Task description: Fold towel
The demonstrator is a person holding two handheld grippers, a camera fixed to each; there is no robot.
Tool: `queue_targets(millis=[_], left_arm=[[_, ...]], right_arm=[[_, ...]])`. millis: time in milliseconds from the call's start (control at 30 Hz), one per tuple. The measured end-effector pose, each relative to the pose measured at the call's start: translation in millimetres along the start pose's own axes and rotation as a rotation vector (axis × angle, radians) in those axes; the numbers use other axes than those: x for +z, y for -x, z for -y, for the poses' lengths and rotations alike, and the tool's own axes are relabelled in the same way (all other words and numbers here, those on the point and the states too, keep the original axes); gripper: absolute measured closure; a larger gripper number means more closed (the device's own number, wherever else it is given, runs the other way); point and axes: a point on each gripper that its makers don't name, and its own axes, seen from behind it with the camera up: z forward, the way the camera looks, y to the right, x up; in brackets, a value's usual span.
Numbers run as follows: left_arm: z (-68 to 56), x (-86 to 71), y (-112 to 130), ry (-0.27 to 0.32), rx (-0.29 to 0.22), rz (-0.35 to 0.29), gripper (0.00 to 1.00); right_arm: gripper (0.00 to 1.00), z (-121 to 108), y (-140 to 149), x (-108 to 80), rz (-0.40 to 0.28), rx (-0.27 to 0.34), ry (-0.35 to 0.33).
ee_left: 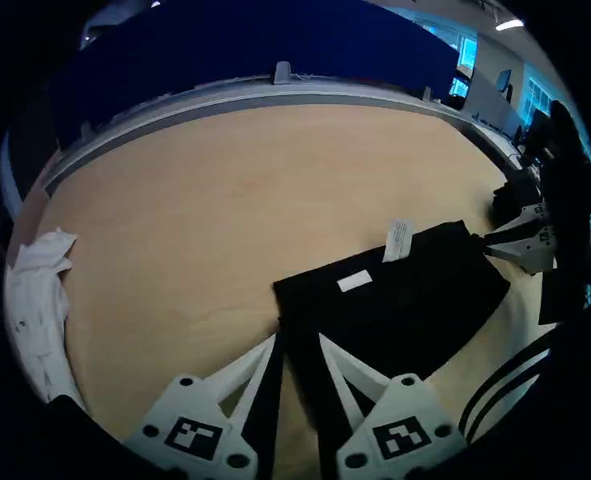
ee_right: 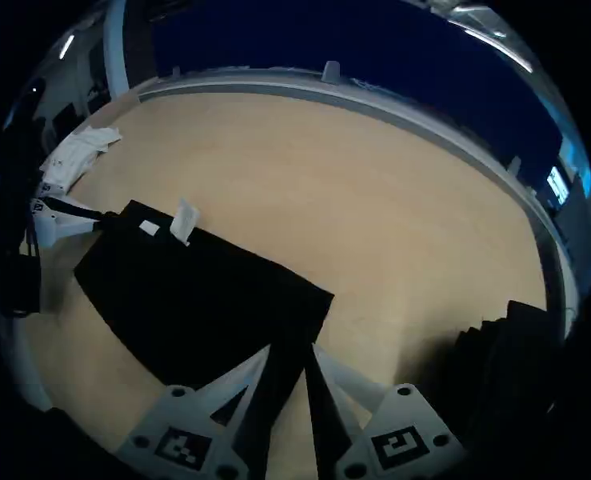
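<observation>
A black towel (ee_left: 399, 304) lies folded flat on the wooden table (ee_left: 239, 184), with a white label (ee_left: 397, 238) sticking up from its far edge. My left gripper (ee_left: 299, 340) is shut on the towel's near corner. In the left gripper view, my right gripper (ee_left: 487, 242) pinches the opposite corner at the right. In the right gripper view, the towel (ee_right: 191, 296) spreads to the left and my right gripper (ee_right: 295, 346) is shut on its near corner. There the left gripper (ee_right: 103, 218) holds the far left corner, close to the label (ee_right: 185, 220).
A crumpled white cloth (ee_left: 35, 296) lies at the table's left edge, also visible as the white cloth (ee_right: 75, 156). A stack of dark fabric (ee_right: 511, 344) sits at the right. A blue partition (ee_left: 255, 40) runs behind the table's far rim. A person's dark striped sleeve (ee_left: 503, 384) is close by.
</observation>
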Motion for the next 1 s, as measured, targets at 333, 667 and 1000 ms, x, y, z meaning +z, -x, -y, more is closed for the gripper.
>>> queue_targets(millis=[333,667,1000], left_arm=[[12.0,7.2,-14,-0.033,0.012,-0.013,0.74],[25.2,5.7,-29,-0.066,0.009,-0.041,0.39],[26.5,-6.8,-23,-0.048,-0.033,-0.048,0.10]], right_arm=[[0.54,-13,-12,7.5,-0.014,0.019,0.050],[0.25,-31,-32,3.0,-0.062,0.054,0.111],[0.04,-28,-30,-7.5,-0.082,0.085,0.096]])
